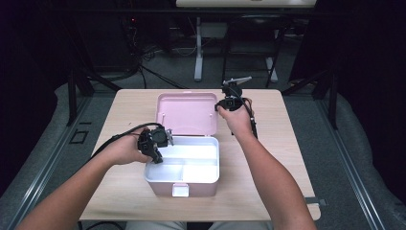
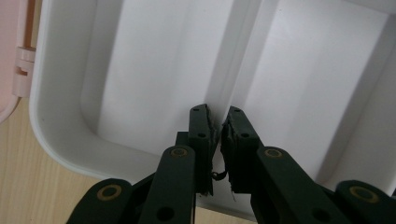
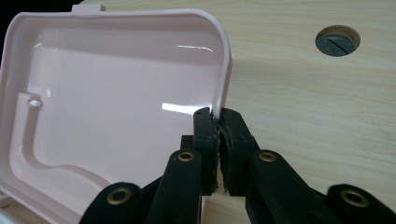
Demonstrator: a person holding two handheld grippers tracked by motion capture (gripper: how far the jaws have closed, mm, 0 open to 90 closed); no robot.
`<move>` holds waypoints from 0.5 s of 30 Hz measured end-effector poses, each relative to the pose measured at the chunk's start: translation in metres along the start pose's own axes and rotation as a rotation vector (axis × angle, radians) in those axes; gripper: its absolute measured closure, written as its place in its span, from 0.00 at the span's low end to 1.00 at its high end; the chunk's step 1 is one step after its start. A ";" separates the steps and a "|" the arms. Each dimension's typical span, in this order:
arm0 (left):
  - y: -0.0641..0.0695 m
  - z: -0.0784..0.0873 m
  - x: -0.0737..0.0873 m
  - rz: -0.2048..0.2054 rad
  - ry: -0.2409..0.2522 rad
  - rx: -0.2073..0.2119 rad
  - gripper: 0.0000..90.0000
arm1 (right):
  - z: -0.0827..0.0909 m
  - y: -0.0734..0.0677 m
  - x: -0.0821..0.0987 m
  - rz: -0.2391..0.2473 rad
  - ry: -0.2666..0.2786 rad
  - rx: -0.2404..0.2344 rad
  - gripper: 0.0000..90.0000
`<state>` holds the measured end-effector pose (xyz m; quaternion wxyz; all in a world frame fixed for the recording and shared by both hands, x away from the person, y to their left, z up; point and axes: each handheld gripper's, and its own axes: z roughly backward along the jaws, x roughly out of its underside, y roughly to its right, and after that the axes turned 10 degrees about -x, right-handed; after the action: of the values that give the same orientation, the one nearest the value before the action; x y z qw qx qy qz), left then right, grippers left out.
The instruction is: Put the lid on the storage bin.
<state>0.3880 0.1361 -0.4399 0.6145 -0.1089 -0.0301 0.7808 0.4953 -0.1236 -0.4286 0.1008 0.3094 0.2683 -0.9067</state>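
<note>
A pink storage box (image 1: 184,165) sits open near the middle of the wooden table (image 1: 277,158), its white inner tray (image 2: 154,70) bare and its pink lid (image 1: 187,112) thrown back toward the far side. The right gripper (image 3: 216,114) has its jaws pinched tight on the lid's rim at the right-hand edge, the thin pink wall caught between the pads; in the high view this gripper (image 1: 229,103) sits at the lid's far right corner with the hand behind it. The left gripper (image 2: 217,116) is at the left wall of the box body, and its jaws stand almost together astride a white wall of the tray, seemingly gripping it to keep the box from sliding; in the high view it (image 1: 154,143) rests at the tray's left rim. The step in hand looks like closing the box: one claw steadies the base while the other takes the lid by its edge to swing it over. The next move calls for carrying the lid up and forward in an arc around the hinge (image 2: 23,65), which shows at the left edge of the left gripper view, without twisting the thin rim out of the pads. The left claw will probably have to let go and clear the rim before the lid comes down, or it will be trapped under it. The latch tab (image 1: 180,190) on the near front wall then needs the lid pressed flat to catch.
</note>
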 end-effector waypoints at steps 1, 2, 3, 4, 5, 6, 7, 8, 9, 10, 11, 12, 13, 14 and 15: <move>0.000 0.000 0.000 0.000 0.000 0.000 0.92 | 0.001 -0.001 0.000 -0.001 0.008 -0.006 0.96; 0.000 0.000 0.000 0.000 0.000 0.000 0.91 | 0.003 -0.001 0.000 0.000 0.013 -0.009 0.96; 0.000 0.000 0.000 0.000 -0.003 0.001 0.91 | 0.005 -0.002 0.000 0.002 0.017 -0.010 0.96; 0.000 0.000 0.000 0.000 -0.003 0.001 0.91 | 0.007 -0.003 0.001 0.006 0.022 -0.014 0.96; 0.000 0.000 0.000 0.000 -0.003 0.001 0.91 | 0.008 -0.003 0.001 0.003 0.029 -0.019 0.96; 0.000 0.000 0.000 0.000 -0.002 0.001 0.91 | 0.010 -0.004 0.001 0.007 0.035 -0.023 0.96; 0.000 0.000 0.000 -0.001 -0.006 0.001 0.91 | 0.011 -0.004 0.002 0.009 0.040 -0.025 0.96; 0.000 0.000 0.000 0.000 -0.005 0.001 0.91 | 0.013 -0.004 0.002 0.011 0.045 -0.030 0.96; 0.000 0.000 0.000 0.001 -0.001 0.003 0.91 | 0.014 -0.005 0.003 0.018 0.049 -0.029 0.96; 0.000 0.001 0.000 0.001 -0.004 0.003 0.91 | 0.015 -0.006 0.003 0.025 0.051 -0.026 0.96; 0.000 0.000 0.001 0.005 0.003 0.003 0.91 | 0.017 -0.007 0.003 0.030 0.054 -0.027 0.97; 0.000 0.000 0.001 0.007 0.006 0.002 0.91 | 0.019 -0.008 0.003 0.033 0.059 -0.029 0.97; -0.001 0.001 0.001 0.006 0.003 0.005 0.91 | 0.020 -0.008 0.004 0.042 0.061 -0.032 0.97; 0.000 0.000 0.002 0.012 0.011 0.007 0.91 | 0.022 -0.009 0.004 0.046 0.068 -0.035 0.97; 0.000 0.000 0.002 0.013 0.014 0.005 0.91 | 0.024 -0.009 0.005 0.053 0.073 -0.040 0.97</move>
<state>0.3878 0.1383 -0.4400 0.6101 -0.1130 -0.0230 0.7839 0.4764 -0.1289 -0.4118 0.1211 0.3474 0.2817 -0.8861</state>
